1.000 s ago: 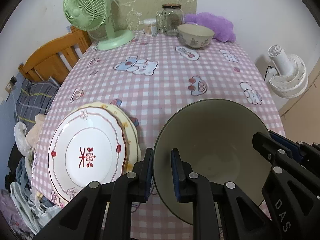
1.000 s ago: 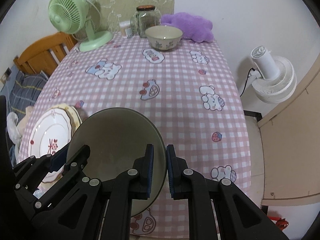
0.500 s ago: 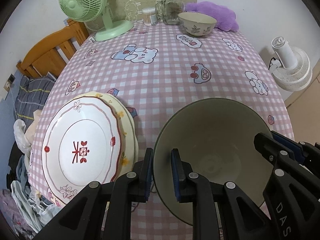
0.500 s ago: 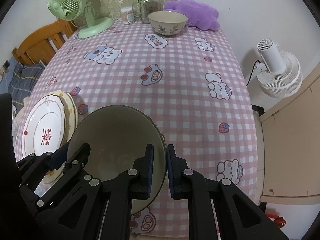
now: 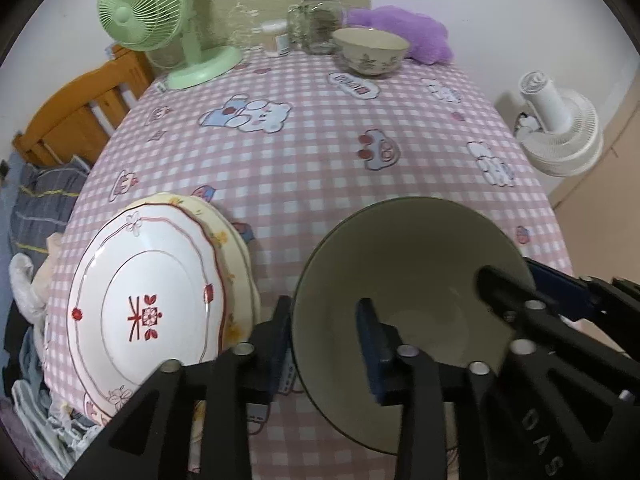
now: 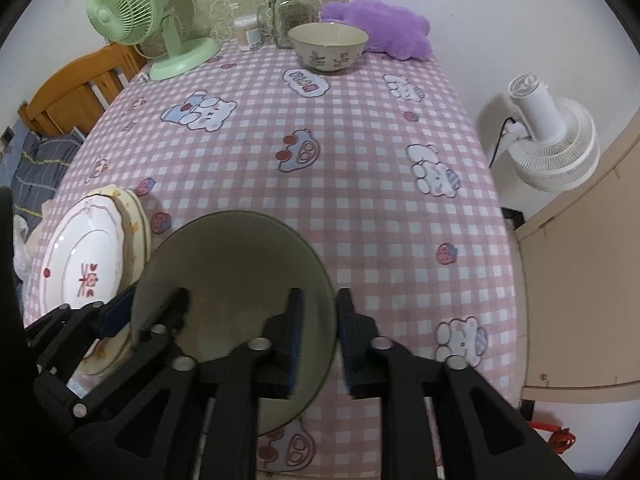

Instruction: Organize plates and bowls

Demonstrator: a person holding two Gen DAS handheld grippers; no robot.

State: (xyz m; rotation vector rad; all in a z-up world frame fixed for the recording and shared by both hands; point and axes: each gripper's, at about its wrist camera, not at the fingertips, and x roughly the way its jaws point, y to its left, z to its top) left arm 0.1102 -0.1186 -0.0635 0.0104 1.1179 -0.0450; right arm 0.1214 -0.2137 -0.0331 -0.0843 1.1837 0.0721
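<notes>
Plates (image 5: 148, 300) are sitting stacked at the near left edge of the pink checked tablecloth (image 5: 320, 160), a white one with red marks on top of a yellow-rimmed one. Just to their right, the dark green bowl (image 5: 408, 280) is resting on the cloth, close beside the stack. Your left gripper (image 5: 326, 340) is straddling the bowl's left rim, one finger outside and one inside; its jaws have just been opening, and a gap is showing between the pads and the rim, so it is gripping nothing. Your right gripper (image 6: 318, 330) is straddling the bowl's right rim the same way, jaws likewise just opening, with the rim loose between them. A second, cream floral bowl (image 5: 370, 50) is standing at the far end, well apart, beside a glass jar (image 5: 320, 20), with a green fan (image 5: 160, 20) further left.
</notes>
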